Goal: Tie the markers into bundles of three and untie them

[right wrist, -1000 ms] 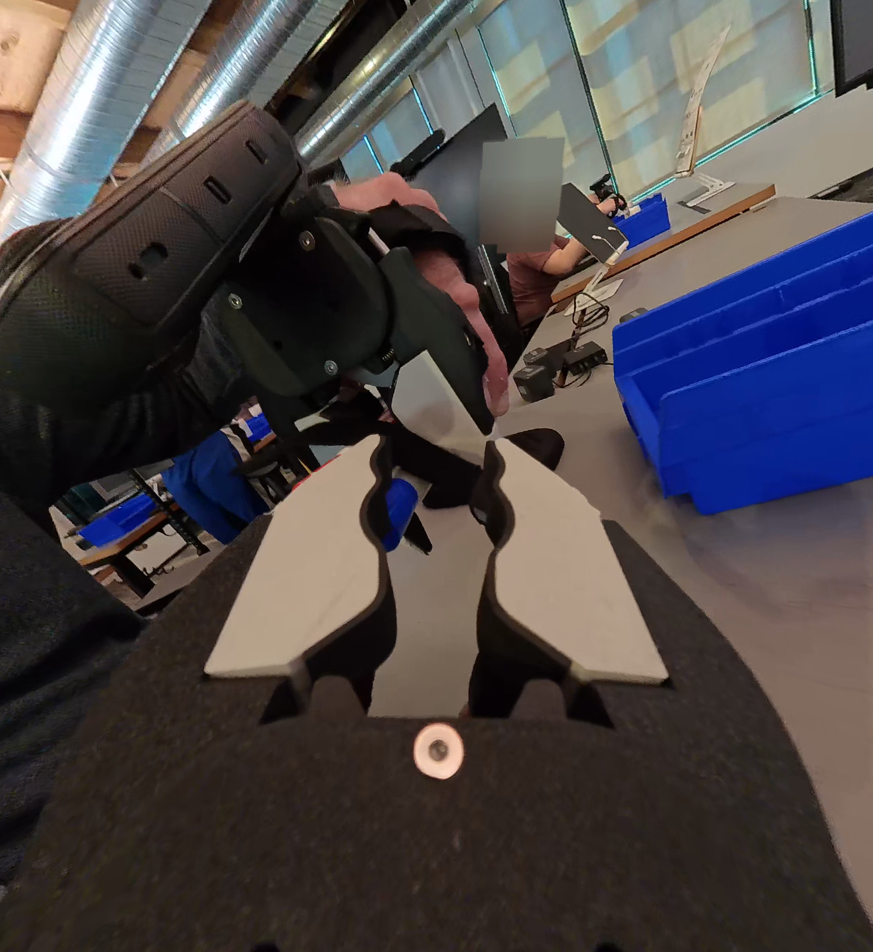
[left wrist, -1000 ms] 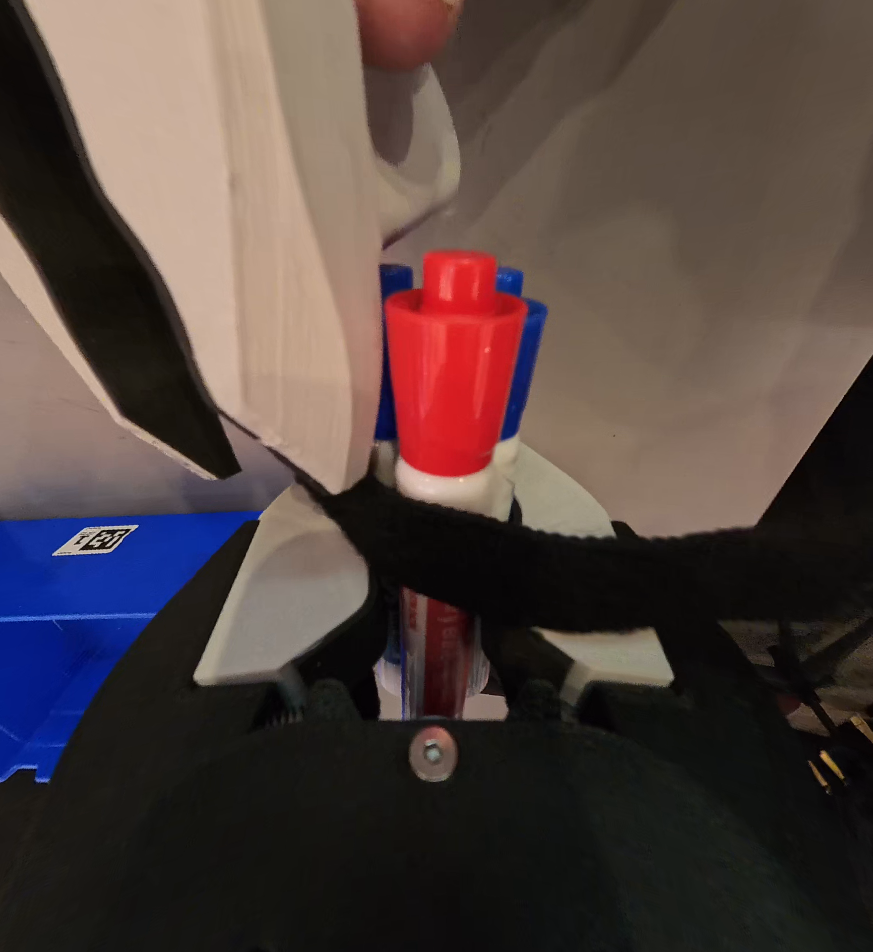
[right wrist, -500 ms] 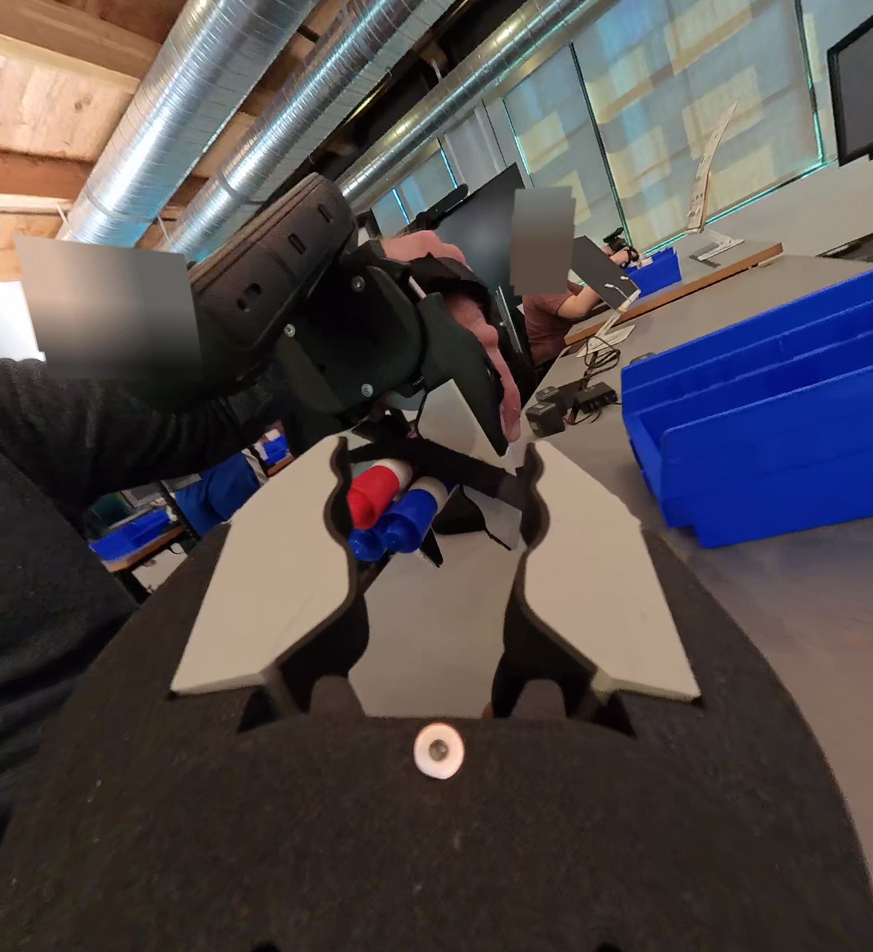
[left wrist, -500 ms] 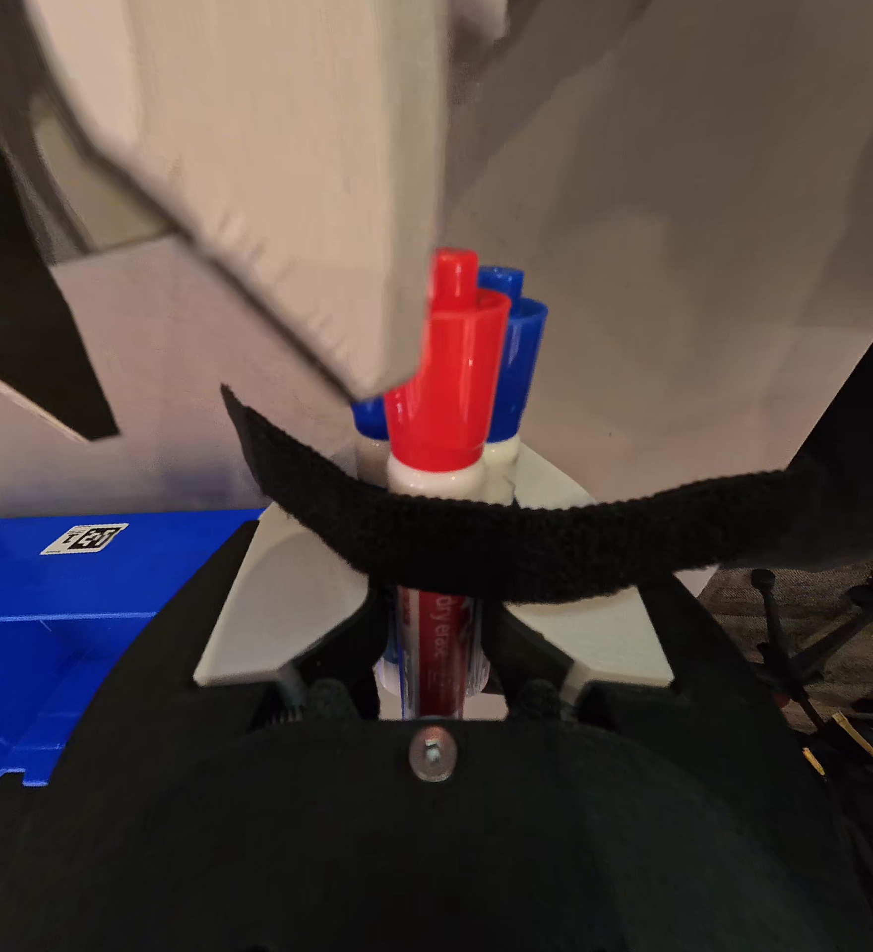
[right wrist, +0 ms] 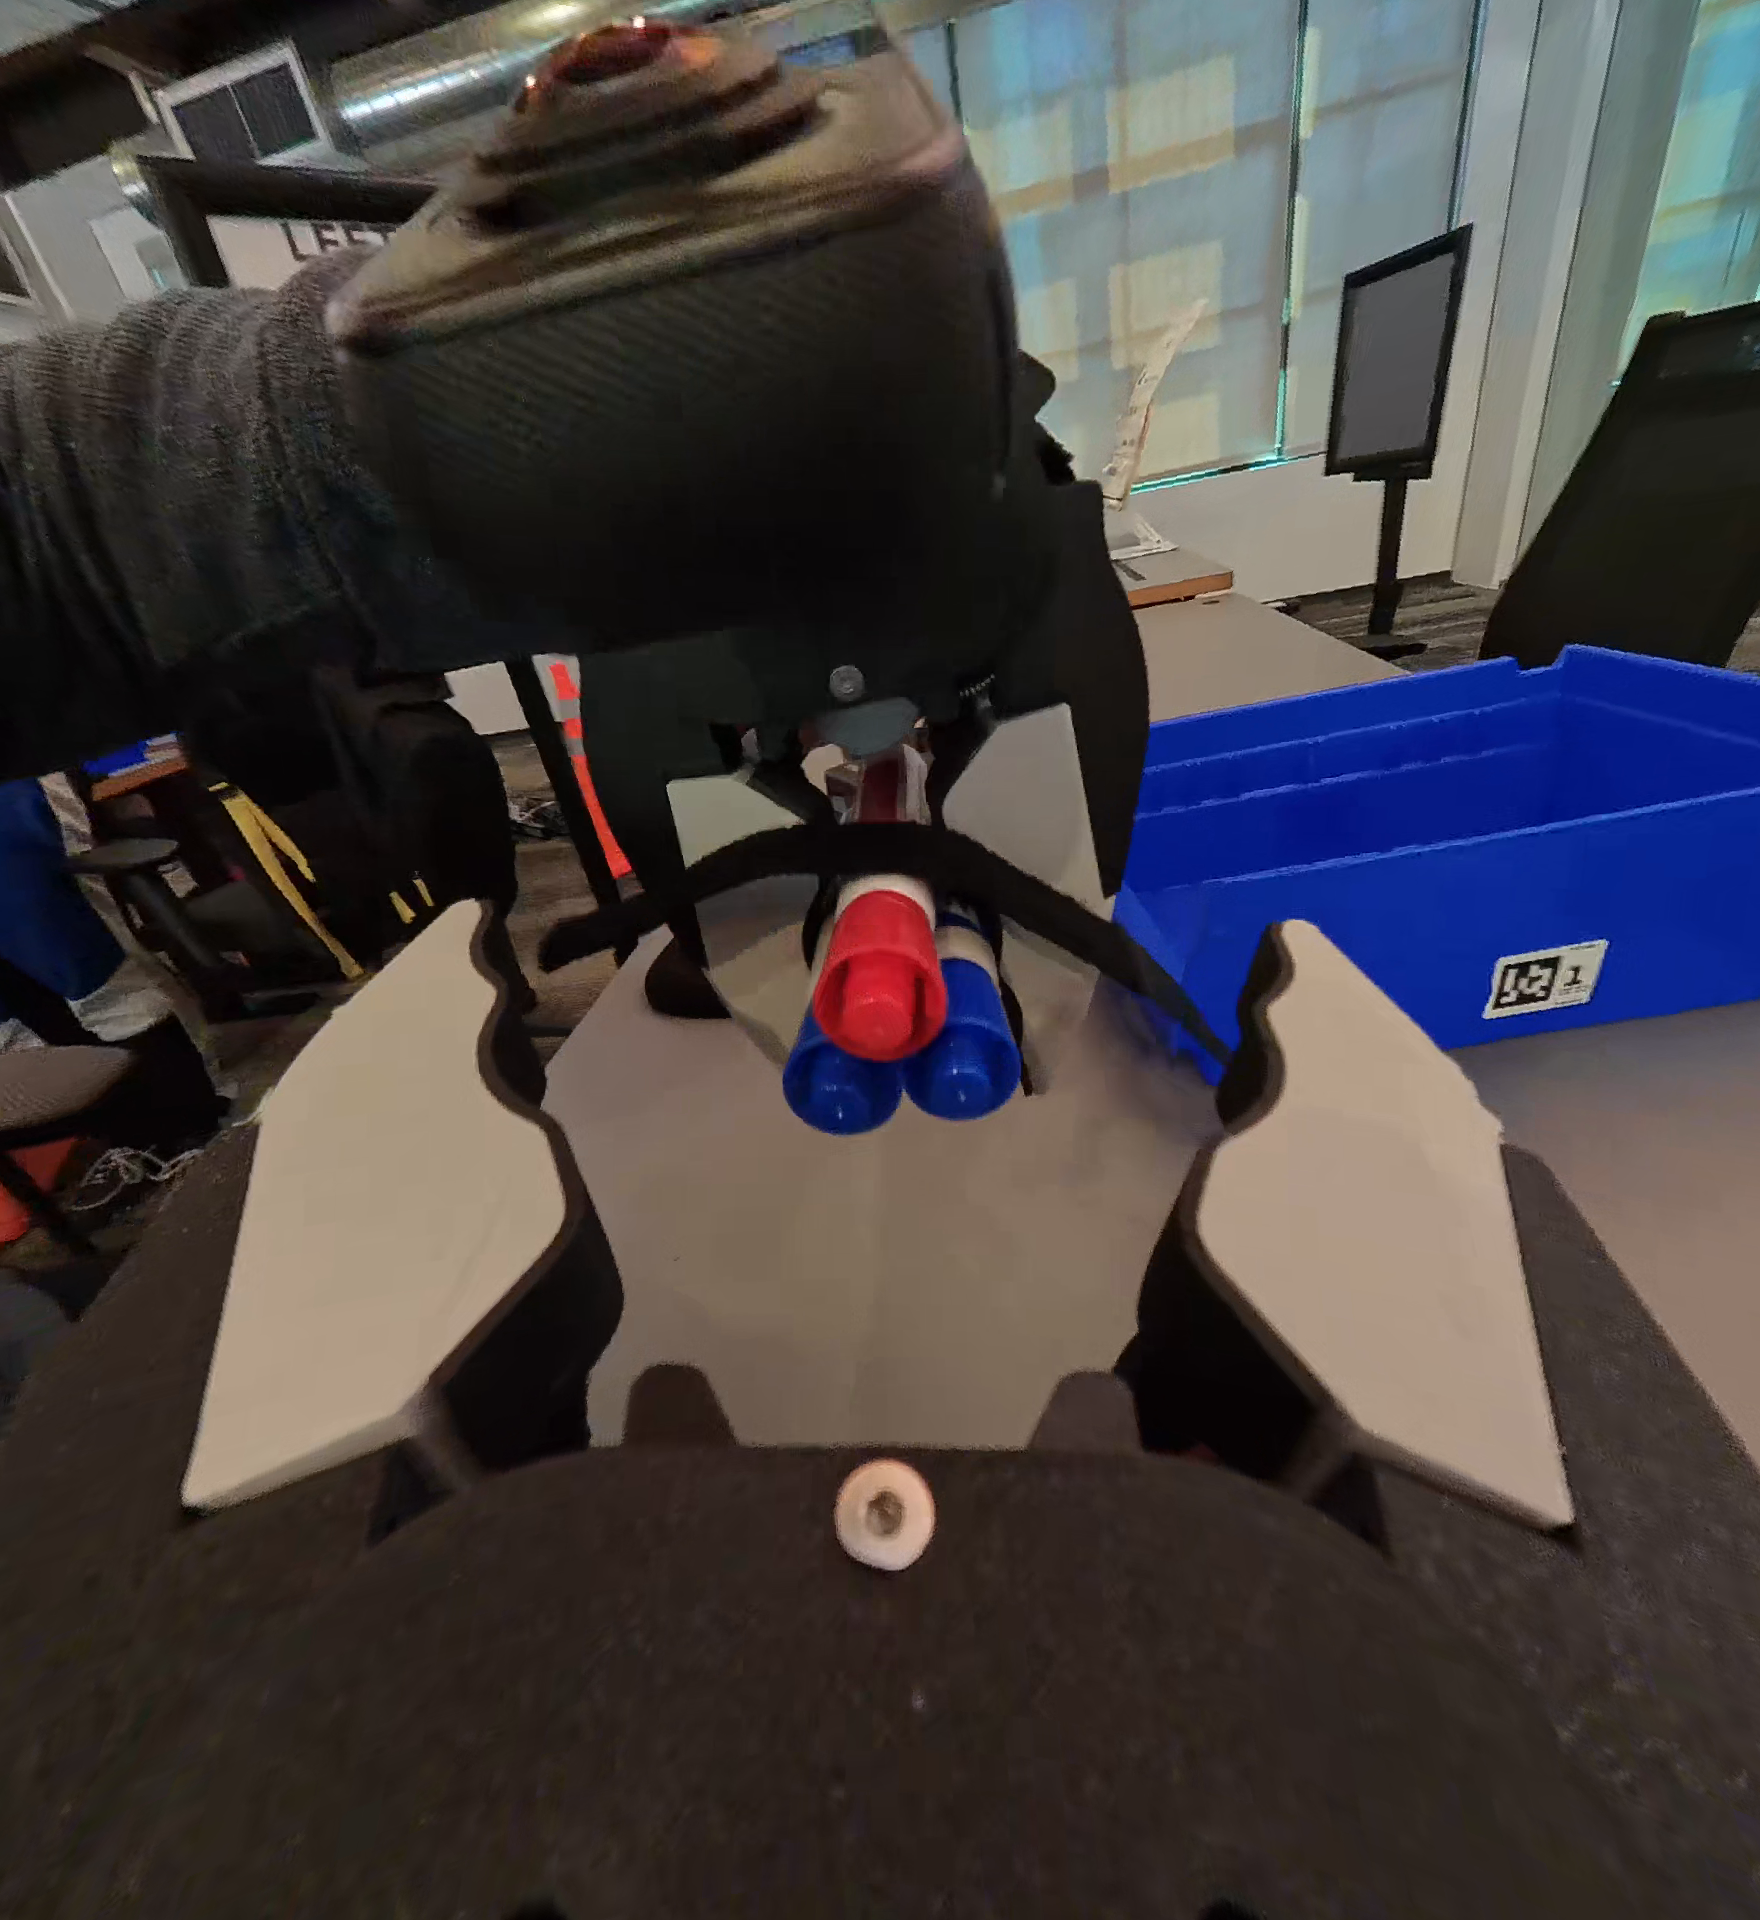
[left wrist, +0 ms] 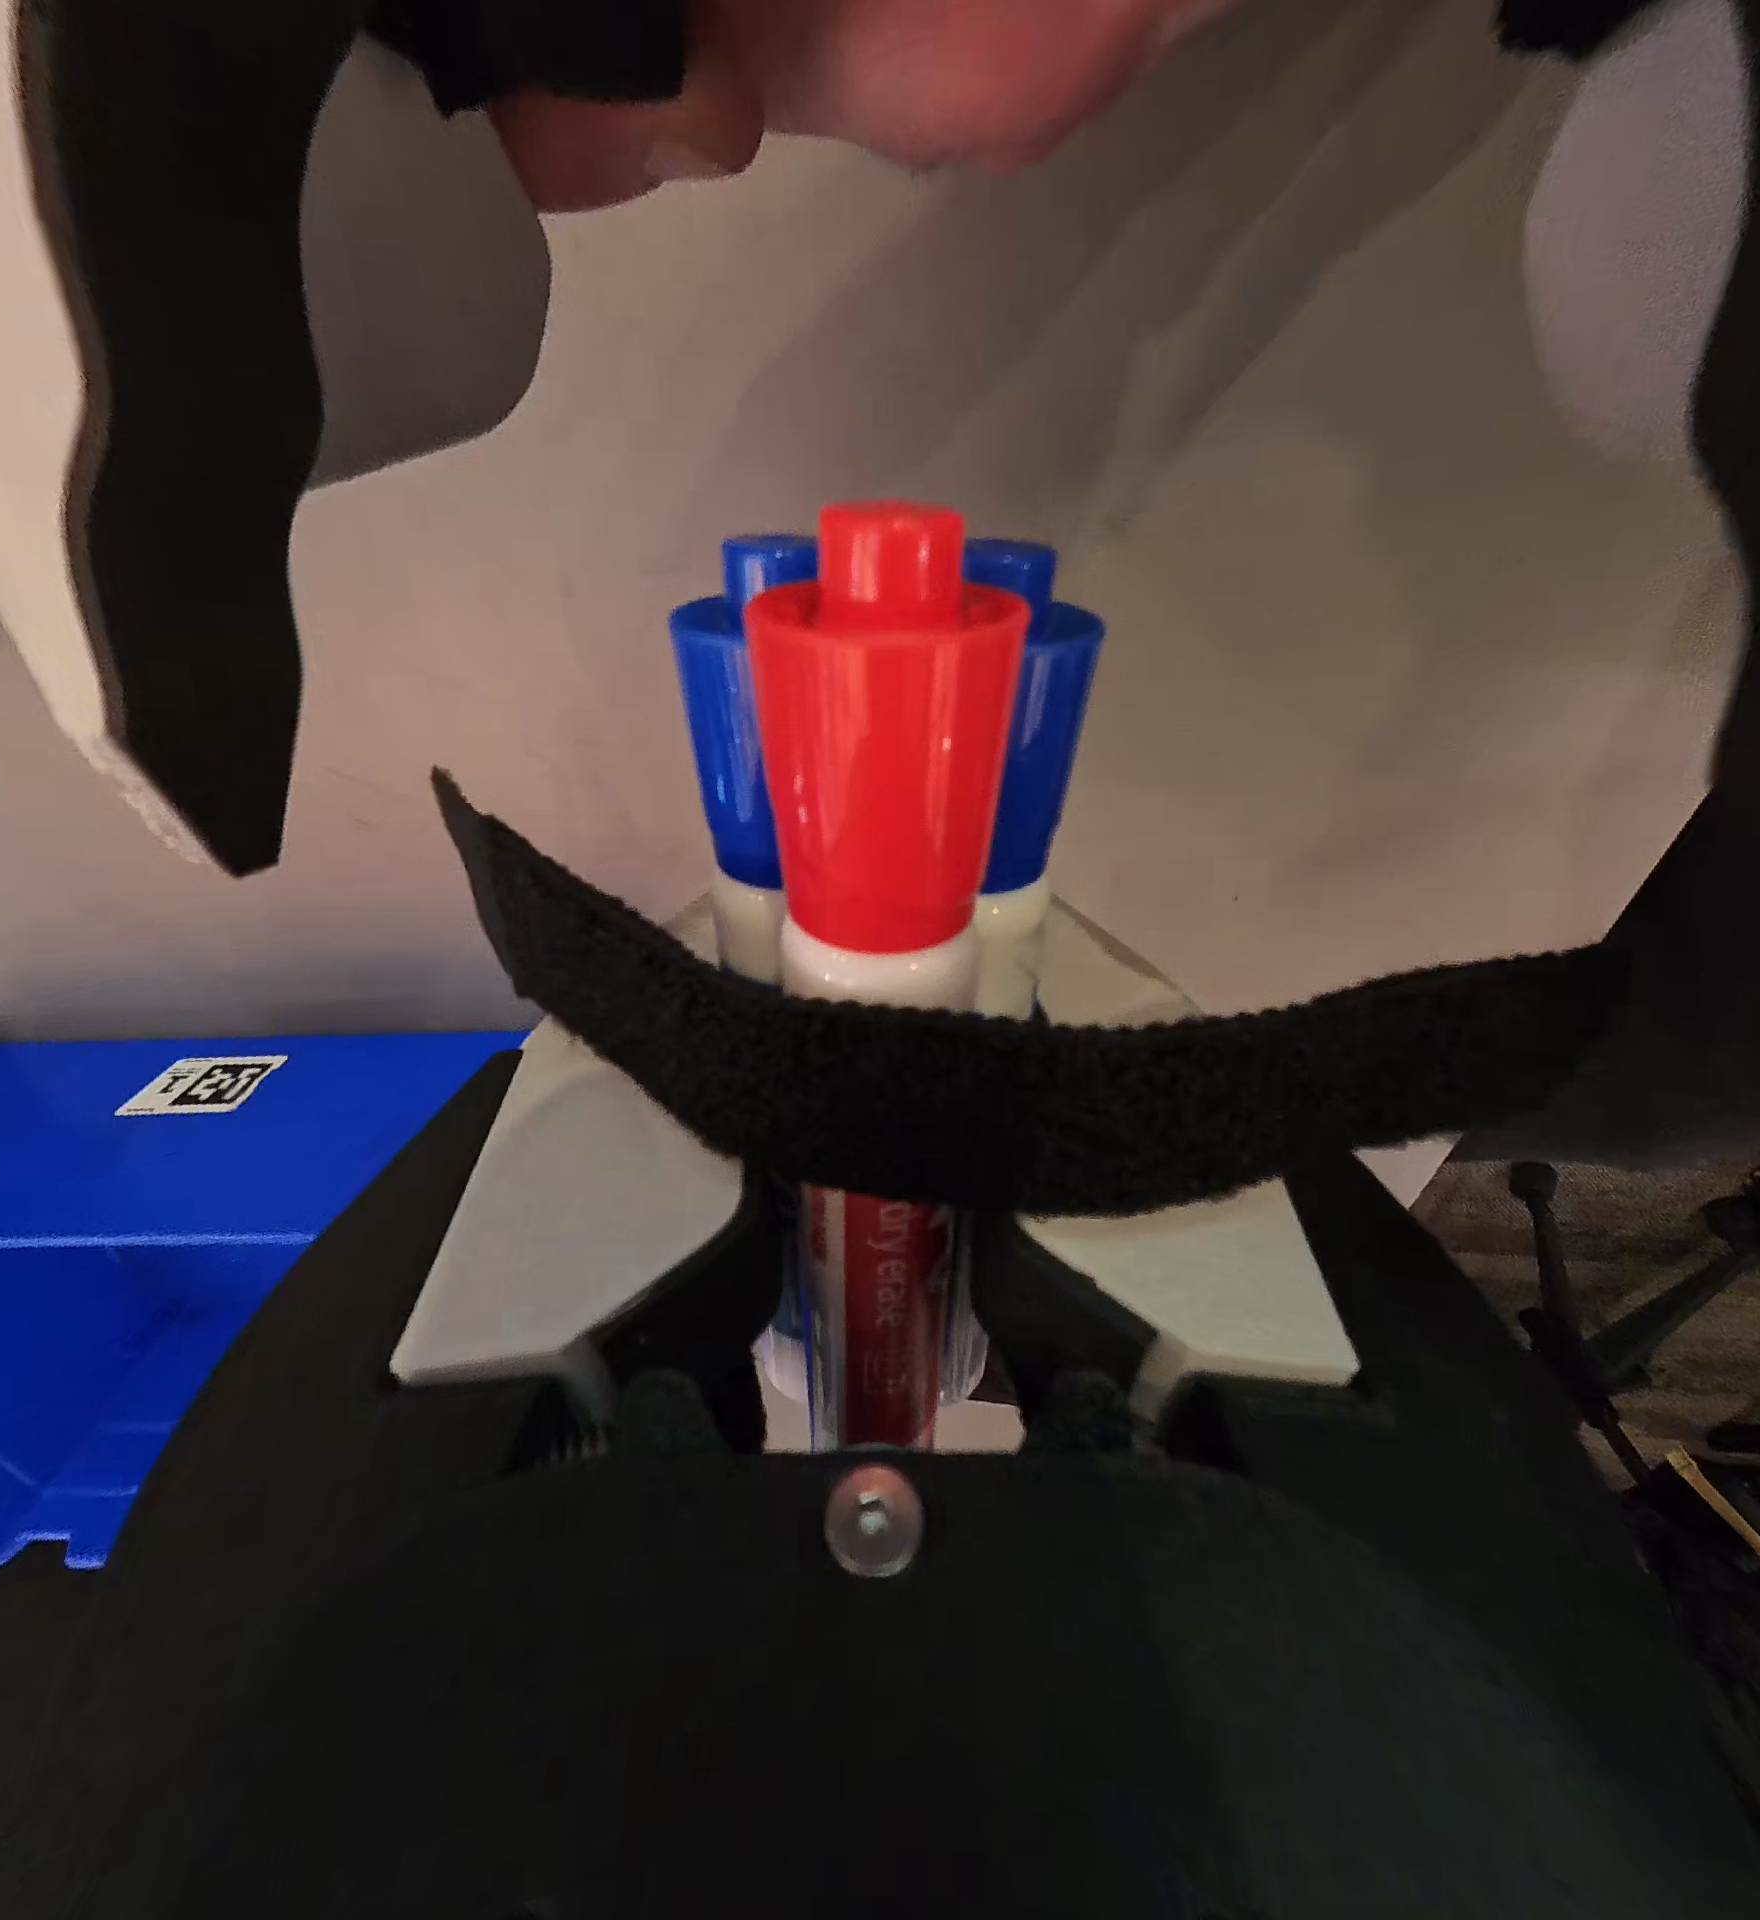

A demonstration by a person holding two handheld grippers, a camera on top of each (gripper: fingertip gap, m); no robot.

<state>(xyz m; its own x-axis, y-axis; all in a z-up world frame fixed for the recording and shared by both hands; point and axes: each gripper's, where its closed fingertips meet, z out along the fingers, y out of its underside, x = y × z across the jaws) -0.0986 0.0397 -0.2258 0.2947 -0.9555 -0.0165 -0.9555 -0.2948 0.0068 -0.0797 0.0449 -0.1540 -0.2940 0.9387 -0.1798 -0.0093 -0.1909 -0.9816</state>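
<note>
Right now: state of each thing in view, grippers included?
left gripper: shut on the markers.
right gripper: open, empty, facing the marker caps.
markers: one red, two blue, capped, held together.
black strap: draped across the markers, both ends loose.
blue bin: on the table.

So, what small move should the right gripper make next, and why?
Probably shut the open right gripper on a loose strap end: the black hook-and-loop strap only drapes unfastened over the three markers clamped by the left gripper.

right gripper (right wrist: 881, 1039) fingers now spread wide, black strap (left wrist: 959, 1081) released
</note>
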